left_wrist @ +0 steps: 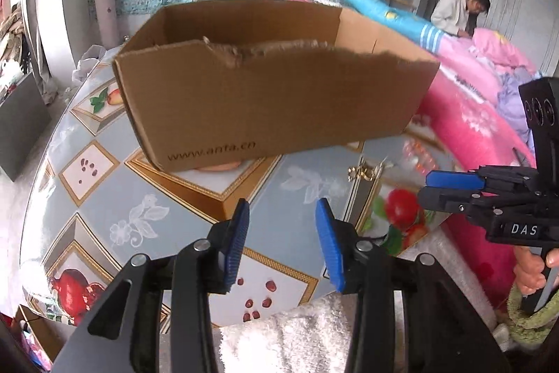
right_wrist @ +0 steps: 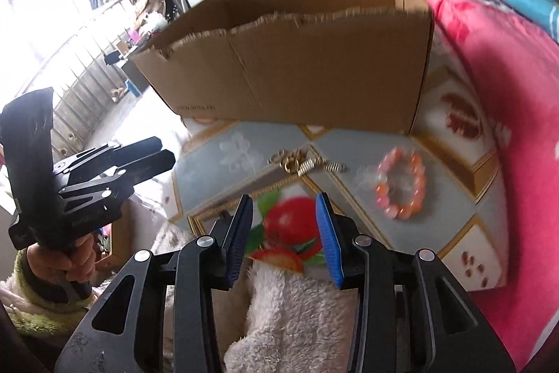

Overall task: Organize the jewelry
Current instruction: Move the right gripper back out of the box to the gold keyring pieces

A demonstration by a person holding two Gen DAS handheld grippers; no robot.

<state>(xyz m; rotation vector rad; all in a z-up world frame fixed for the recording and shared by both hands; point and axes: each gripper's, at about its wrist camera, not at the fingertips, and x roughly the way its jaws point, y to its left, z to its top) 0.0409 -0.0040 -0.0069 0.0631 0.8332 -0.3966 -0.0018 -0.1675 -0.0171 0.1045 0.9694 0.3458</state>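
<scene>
Both tools empty, blue ribbed pads spread apart with nothing between them: left tool (left_wrist: 283, 243) angled down over bare table (left_wrist: 146, 184), right tool (right_wrist: 284, 242) tipped down over a printed tomato on the oilcloth. Jewelry lies loose beyond my right tool: gold chain (right_wrist: 304, 165) with coiled springy links, heaped in a tangle; beaded bracelet (right_wrist: 400, 187), pink-orange glassy beads, flat ring shape, near the pink quilt (right_wrist: 506, 93). Cardboard box (left_wrist: 272, 100) stands behind them, top edge torn ragged, open upward, presumably the receiving bin. Oilcloth looks slick; I judge the chain may slide when pinched. Fleecy white sleeve (right_wrist: 297, 313) sits under the pads.
</scene>
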